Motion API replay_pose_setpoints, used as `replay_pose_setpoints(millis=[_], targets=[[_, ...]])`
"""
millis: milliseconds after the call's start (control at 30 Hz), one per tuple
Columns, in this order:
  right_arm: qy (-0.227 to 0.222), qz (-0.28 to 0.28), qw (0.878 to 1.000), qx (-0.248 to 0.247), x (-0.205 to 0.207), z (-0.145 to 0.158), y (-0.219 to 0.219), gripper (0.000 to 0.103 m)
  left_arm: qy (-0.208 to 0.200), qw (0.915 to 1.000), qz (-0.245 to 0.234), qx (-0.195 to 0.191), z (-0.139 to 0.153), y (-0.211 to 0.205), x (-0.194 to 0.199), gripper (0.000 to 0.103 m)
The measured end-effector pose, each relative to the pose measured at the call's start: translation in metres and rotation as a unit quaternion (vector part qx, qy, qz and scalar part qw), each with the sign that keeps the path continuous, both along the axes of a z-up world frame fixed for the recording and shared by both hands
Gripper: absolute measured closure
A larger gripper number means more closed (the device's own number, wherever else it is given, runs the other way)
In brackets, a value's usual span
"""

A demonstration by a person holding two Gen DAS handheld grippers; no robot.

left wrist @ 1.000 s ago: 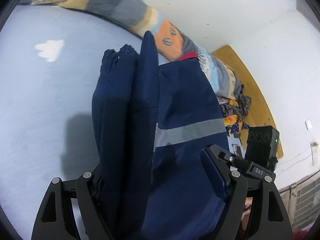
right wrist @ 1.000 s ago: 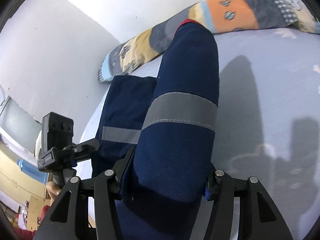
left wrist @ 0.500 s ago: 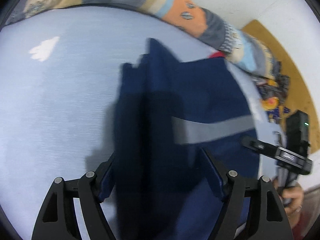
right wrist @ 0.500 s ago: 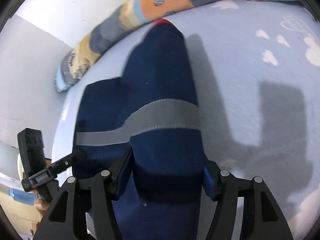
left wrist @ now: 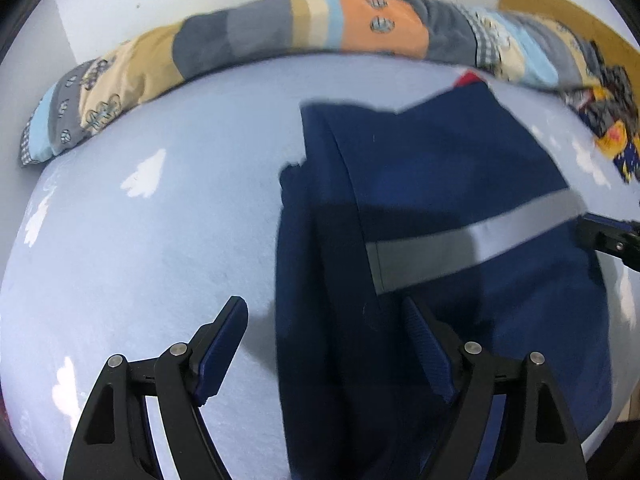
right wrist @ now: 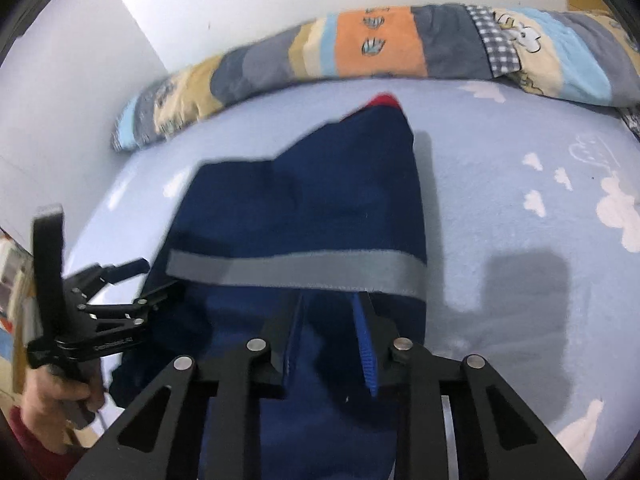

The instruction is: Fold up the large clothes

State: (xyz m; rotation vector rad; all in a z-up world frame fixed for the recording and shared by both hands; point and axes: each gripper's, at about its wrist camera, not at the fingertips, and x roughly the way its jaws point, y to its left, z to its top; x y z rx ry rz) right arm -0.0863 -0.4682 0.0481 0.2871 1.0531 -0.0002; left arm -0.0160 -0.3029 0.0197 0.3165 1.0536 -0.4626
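A navy work garment (left wrist: 440, 168) with a grey reflective band (left wrist: 480, 240) lies folded lengthwise on the light blue bed sheet (left wrist: 140, 260). A red bit shows at its far end (right wrist: 384, 101). My left gripper (left wrist: 323, 304) is open over the garment's near left edge. One finger is above bare sheet and the other above cloth. In the right wrist view the garment (right wrist: 320, 208) runs away from my right gripper (right wrist: 330, 300). Its fingers are drawn close with navy cloth between them, just under the band (right wrist: 296, 272). A hand (right wrist: 52, 392) holds the left gripper (right wrist: 100, 308).
A rolled patchwork quilt (left wrist: 280, 36) lies along the white wall at the far side of the bed. A heap of mixed clothes (left wrist: 612, 112) and a wooden board (left wrist: 560, 8) are at the far right. Bare sheet (right wrist: 520, 160) lies to the right of the garment.
The garment has come down from hanging in both grippers to lying flat on the bed. My left gripper has let go of it. My right gripper's fingers have narrowed.
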Motion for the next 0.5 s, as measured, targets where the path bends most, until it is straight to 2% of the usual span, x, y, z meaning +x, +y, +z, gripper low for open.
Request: replay_pose_setpoints(millis=[133, 233, 300, 367, 500], targets=[[0.038, -0.016, 0.999, -0.010, 0.003, -0.021, 0.000, 0.078, 0.015, 0.9998, 0.003, 0.015, -0.011, 0.002, 0.011, 0.012], [0.052, -0.016, 0.998, -0.026, 0.011, -0.028, 0.003, 0.077, 0.027, 0.9996, 0.008, 0.004, -0.009, 0.006, 0.012, 0.013], [0.043, -0.019, 0.999, -0.015, 0.009, -0.021, 0.003, 0.073, 0.034, 0.9993, 0.008, -0.011, -0.004, 0.013, 0.011, 0.016], [0.022, -0.018, 1.000, 0.013, 0.001, -0.007, 0.002, 0.074, 0.033, 0.9990, 0.010, -0.030, 0.007, 0.022, 0.009, 0.018], [-0.001, -0.004, 1.000, 0.010, -0.021, 0.015, 0.020, 0.073, 0.009, 0.9986, 0.009, -0.052, 0.028, 0.044, -0.012, 0.018]])
